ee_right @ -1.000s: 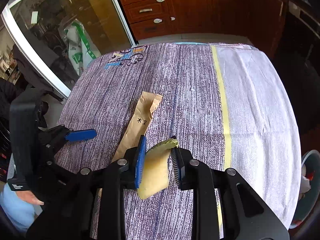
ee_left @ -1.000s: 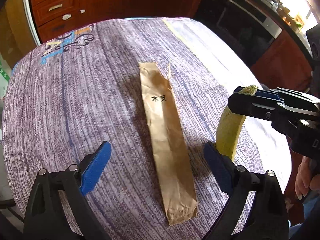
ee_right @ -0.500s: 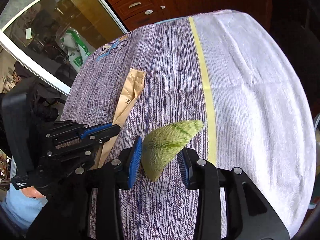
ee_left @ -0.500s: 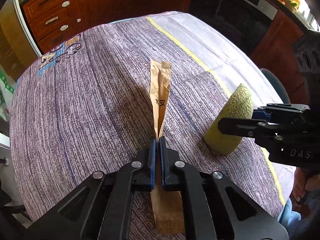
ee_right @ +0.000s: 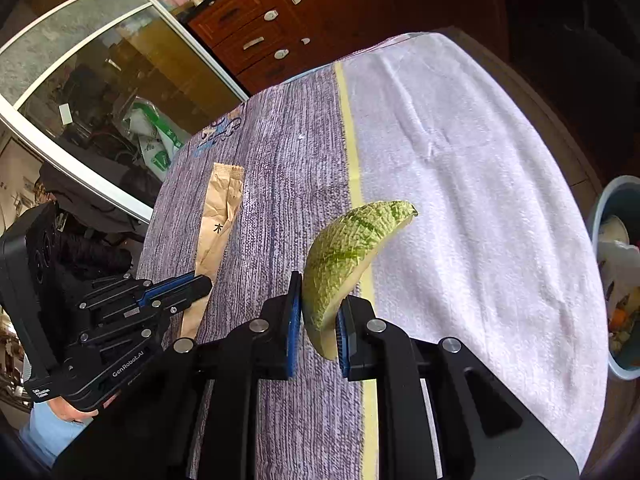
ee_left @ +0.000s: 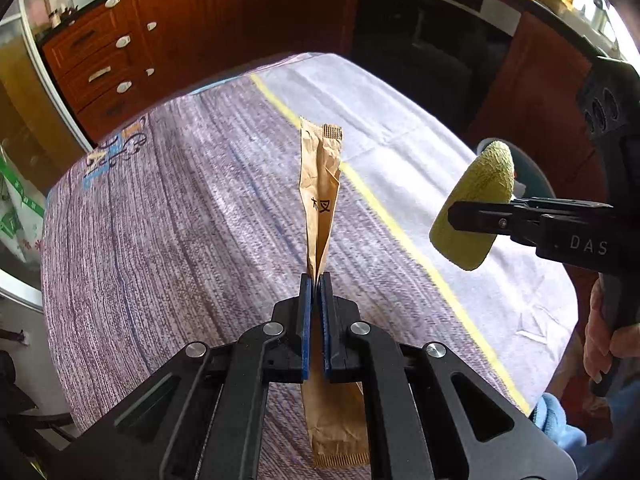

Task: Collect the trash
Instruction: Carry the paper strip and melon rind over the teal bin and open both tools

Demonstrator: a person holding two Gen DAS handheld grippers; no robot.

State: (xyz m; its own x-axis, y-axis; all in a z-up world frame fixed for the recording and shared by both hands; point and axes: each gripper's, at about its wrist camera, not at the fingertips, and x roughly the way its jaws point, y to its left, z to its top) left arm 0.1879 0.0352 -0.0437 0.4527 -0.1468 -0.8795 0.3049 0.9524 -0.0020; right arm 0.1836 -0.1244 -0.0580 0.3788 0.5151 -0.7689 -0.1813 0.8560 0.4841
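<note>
My left gripper (ee_left: 316, 280) is shut on a long brown paper sleeve (ee_left: 320, 184) with black characters, pinched at its middle and lifted off the table. The sleeve (ee_right: 219, 224) and left gripper (ee_right: 200, 282) also show in the right wrist view. My right gripper (ee_right: 318, 312) is shut on a green melon rind (ee_right: 344, 248) and holds it above the tablecloth. In the left wrist view the rind (ee_left: 474, 204) hangs in the air at the right, in the right gripper (ee_left: 454, 212).
The table carries a purple-grey cloth (ee_left: 160, 216) with a yellow stripe and a white part (ee_right: 460, 184). A blue bin (ee_right: 620, 276) holding scraps stands past the table's right edge. Wooden cabinets (ee_left: 120, 48) and a glass door (ee_right: 100, 72) lie beyond.
My left gripper closed on the sleeve and raised it off the table. My right gripper lifted the rind higher and carried it right, toward the white part and the bin.
</note>
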